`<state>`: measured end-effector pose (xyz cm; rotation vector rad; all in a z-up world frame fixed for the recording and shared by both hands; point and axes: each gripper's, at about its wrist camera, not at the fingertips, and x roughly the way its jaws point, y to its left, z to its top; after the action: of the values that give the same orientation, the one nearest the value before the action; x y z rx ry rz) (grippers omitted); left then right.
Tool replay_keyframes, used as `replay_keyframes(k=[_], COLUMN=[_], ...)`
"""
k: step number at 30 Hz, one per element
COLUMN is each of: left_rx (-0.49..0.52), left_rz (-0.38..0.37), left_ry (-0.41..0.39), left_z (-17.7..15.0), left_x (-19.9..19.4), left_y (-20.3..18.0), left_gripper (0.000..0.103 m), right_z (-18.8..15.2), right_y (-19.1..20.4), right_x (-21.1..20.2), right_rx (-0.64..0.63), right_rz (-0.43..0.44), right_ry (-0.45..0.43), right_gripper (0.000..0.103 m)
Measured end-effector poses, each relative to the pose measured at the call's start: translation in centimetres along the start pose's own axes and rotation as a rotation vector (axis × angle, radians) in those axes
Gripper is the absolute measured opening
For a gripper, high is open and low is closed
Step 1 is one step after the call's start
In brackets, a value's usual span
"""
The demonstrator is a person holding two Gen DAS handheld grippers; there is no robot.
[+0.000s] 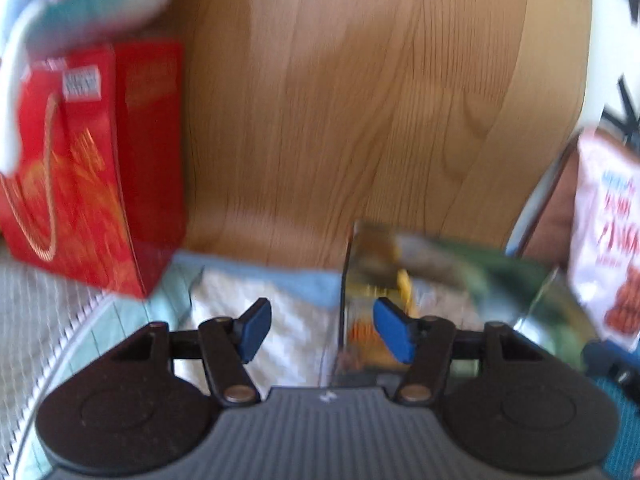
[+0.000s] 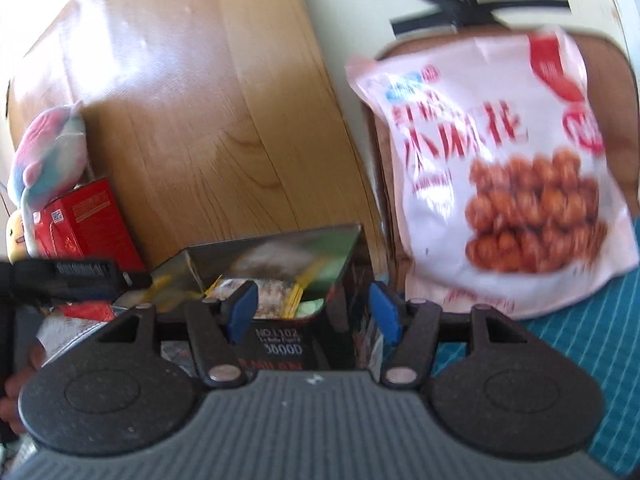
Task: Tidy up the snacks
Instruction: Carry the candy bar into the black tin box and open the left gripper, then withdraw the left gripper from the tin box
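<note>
Step in hand looked like loading the open box (image 2: 276, 248), lower centre of the right wrist view, with small snack packets (image 2: 260, 300) already inside. Left gripper (image 1: 320, 330) and right gripper (image 2: 314, 312) both had fingers apart, holding nothing; the box edge stood between the right fingers, contact unclear. Peanut bag (image 2: 500, 184) lay upper right, outside the box. Next move probably needs one gripper reaching for that bag. Red gift bag (image 1: 92, 168) stood at left, contents hidden.

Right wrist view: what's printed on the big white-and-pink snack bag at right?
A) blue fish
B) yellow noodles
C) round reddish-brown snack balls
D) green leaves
C: the snack bag shows a pile of round reddish-brown balls on its lower half, under red lettering.
</note>
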<state>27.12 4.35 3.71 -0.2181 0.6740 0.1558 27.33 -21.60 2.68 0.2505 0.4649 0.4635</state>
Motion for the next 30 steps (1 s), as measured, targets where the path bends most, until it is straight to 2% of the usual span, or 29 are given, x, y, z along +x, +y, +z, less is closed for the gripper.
replay_keyframes(k=[2, 3, 4, 5, 7, 12, 17, 21, 23, 30], left_rx=[-0.007, -0.017, -0.029, -0.027, 0.017, -0.031, 0.025, 0.067, 0.080, 0.099], left_rz=[-0.010, -0.038, -0.083, -0.080, -0.031, -0.052, -0.033, -0.002, 0.001, 0.000], left_ry=[-0.009, 0.004, 0.022, 0.033, 0.026, 0.044, 0.008, -0.037, -0.053, -0.078], left_z=[-0.3, -0.3, -0.3, -0.3, -0.7, -1.4, -1.5, -1.7, -2.1, -4.3], left_x=[-0.2, -0.3, -0.3, -0.6, -1.4, -3.1, -4.5, -6.6, -7.7, -11.0], left_y=[-0.3, -0.4, -0.8, -1.3, -2.5, -1.4, -1.6, -2.3, -2.3, -1.8], left_gripper=[0.054, 0.047, 0.045, 0.045, 0.045, 0.046, 0.050, 0.052, 0.053, 0.053], right_z=[-0.1, -0.1, -0.1, -0.1, -0.4, -0.3, -0.4, -0.5, -0.7, -2.5], right_y=[-0.2, -0.3, -0.5, -0.5, 0.1, -0.1, 0.3, 1.4, 2.0, 2.9], right_x=[0.2, 0.3, 0.4, 0.8, 0.7, 0.2, -0.2, -3.4, -5.2, -9.6], right_rx=[0.026, 0.034, 0.053, 0.069, 0.033, 0.058, 0.048, -0.022, -0.047, -0.044], right_rz=[0.024, 0.050, 0.088, 0.117, 0.111, 0.130, 0.126, 0.040, 0.023, 0.042], right_ry=[0.019, 0.030, 0.049, 0.086, 0.076, 0.081, 0.082, -0.015, -0.048, -0.036], right_gripper=[0.074, 0.075, 0.075, 0.079, 0.081, 0.078, 0.079, 0.080, 0.081, 0.082])
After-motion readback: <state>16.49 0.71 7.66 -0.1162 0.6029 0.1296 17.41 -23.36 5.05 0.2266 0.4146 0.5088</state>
